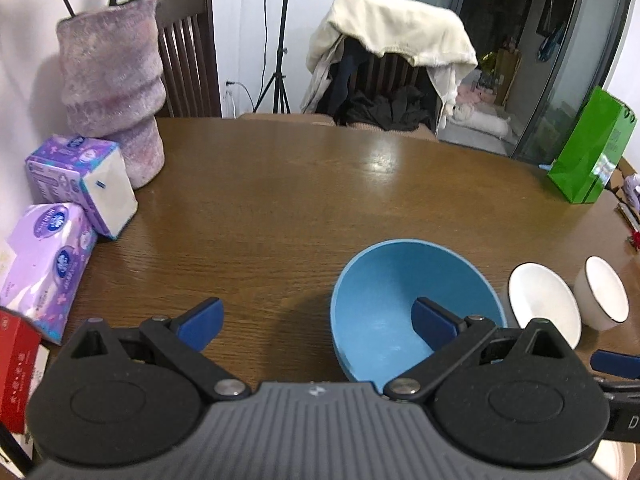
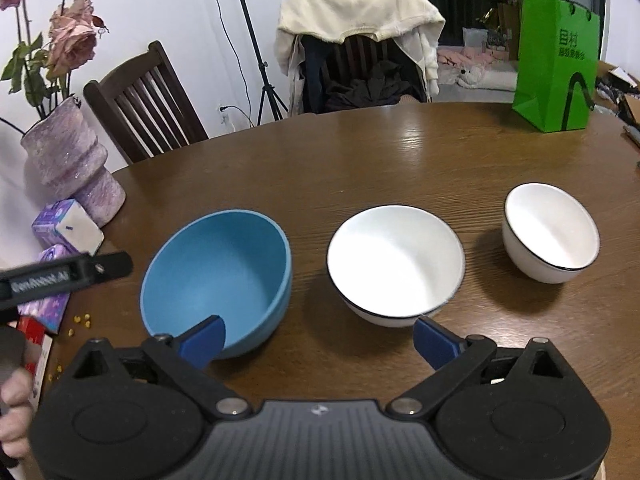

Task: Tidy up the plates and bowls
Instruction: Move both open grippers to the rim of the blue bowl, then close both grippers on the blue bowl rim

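Observation:
Three bowls stand in a row on the brown table (image 2: 360,152). A blue bowl (image 2: 218,280) is leftmost, a wide white bowl with a dark rim (image 2: 396,264) sits in the middle, and a smaller white bowl (image 2: 550,232) is at the right. My left gripper (image 1: 318,326) is open, its right finger over the blue bowl (image 1: 400,304) and its left finger over bare table. My right gripper (image 2: 318,340) is open and holds nothing, hovering in front of the gap between the blue and the wide white bowl. In the left wrist view the white bowls (image 1: 546,302) (image 1: 604,294) lie at the right.
A purple vase (image 1: 112,84) and tissue packs (image 1: 80,184) crowd the table's left edge, beside a red box (image 1: 16,364). A green paper bag (image 2: 556,64) stands at the far right. Chairs (image 2: 144,108) ring the far side. Yellow crumbs (image 2: 80,320) lie near the left edge.

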`<action>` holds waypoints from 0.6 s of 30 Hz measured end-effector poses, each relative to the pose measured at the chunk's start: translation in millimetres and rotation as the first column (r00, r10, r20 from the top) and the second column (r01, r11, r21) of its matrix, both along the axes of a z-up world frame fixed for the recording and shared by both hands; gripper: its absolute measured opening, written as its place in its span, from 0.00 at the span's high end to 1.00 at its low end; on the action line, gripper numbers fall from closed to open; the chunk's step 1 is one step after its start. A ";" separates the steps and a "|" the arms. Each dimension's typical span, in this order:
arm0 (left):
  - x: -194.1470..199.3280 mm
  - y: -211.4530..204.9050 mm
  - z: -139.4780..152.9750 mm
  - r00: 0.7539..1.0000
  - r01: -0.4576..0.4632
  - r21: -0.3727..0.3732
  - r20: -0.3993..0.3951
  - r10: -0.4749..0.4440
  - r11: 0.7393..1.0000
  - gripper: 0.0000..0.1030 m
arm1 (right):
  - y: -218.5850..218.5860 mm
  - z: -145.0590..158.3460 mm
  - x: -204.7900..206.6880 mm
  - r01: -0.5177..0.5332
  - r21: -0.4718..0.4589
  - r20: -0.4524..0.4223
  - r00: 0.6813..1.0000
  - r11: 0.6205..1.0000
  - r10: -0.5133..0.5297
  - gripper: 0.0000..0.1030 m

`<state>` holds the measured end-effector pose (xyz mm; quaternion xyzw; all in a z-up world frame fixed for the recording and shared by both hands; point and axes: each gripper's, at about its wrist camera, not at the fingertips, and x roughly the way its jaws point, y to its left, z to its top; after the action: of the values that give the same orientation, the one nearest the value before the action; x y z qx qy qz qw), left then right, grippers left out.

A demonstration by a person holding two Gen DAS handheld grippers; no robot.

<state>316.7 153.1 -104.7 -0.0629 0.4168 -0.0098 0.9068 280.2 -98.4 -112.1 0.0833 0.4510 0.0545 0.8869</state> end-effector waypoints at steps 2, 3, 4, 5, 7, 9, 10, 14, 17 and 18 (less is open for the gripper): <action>8.9 1.1 -7.4 1.000 -0.011 0.004 -0.021 0.011 1.000 0.01 | 4.1 -4.3 8.5 0.002 0.008 -0.012 1.000 1.000 -0.002 0.06; 12.4 2.1 -10.6 0.999 -0.011 0.000 -0.031 0.011 1.000 0.02 | 6.6 -6.4 13.0 0.007 0.012 -0.019 1.000 1.000 -0.007 0.06; 15.7 3.3 -13.5 0.999 -0.011 -0.007 -0.039 0.010 1.000 0.03 | 9.0 -8.8 17.8 0.013 0.018 -0.028 1.000 1.000 -0.013 0.06; 19.1 3.7 -16.3 0.999 -0.009 -0.012 -0.046 0.009 1.000 0.04 | 11.2 -10.8 22.3 0.020 0.024 -0.038 0.999 1.000 -0.019 0.07; 24.3 3.3 -20.3 0.998 -0.006 -0.013 -0.060 0.005 1.000 0.12 | 15.7 -15.4 30.6 0.026 0.044 -0.058 0.998 0.999 -0.024 0.14; 29.6 2.9 -23.8 0.997 -0.001 -0.020 -0.079 -0.001 1.000 0.23 | 21.8 -19.9 38.1 0.029 0.052 -0.078 0.997 0.998 -0.025 0.22; 32.2 2.9 -25.9 0.996 0.003 -0.027 -0.090 -0.005 1.000 0.26 | 24.8 -22.5 42.0 0.033 0.050 -0.089 0.996 0.998 -0.029 0.24; 42.6 5.7 -35.1 0.991 0.012 -0.088 -0.134 -0.023 0.996 0.38 | 35.0 -30.2 52.9 0.040 0.042 -0.117 0.993 0.998 -0.035 0.40; 48.2 7.5 -40.7 0.986 0.016 -0.102 -0.161 -0.032 0.995 0.60 | 37.9 -36.9 59.8 0.046 0.069 -0.152 0.988 0.997 -0.035 0.57; 49.3 7.7 -42.4 0.985 0.018 -0.102 -0.169 -0.035 0.995 0.72 | 38.9 -39.0 61.6 0.050 0.072 -0.163 0.986 0.996 -0.037 0.62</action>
<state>366.0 160.8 -147.1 -0.1034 0.4927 -0.0376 0.8632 341.9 -59.5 -151.0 0.1310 0.5169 0.0454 0.8448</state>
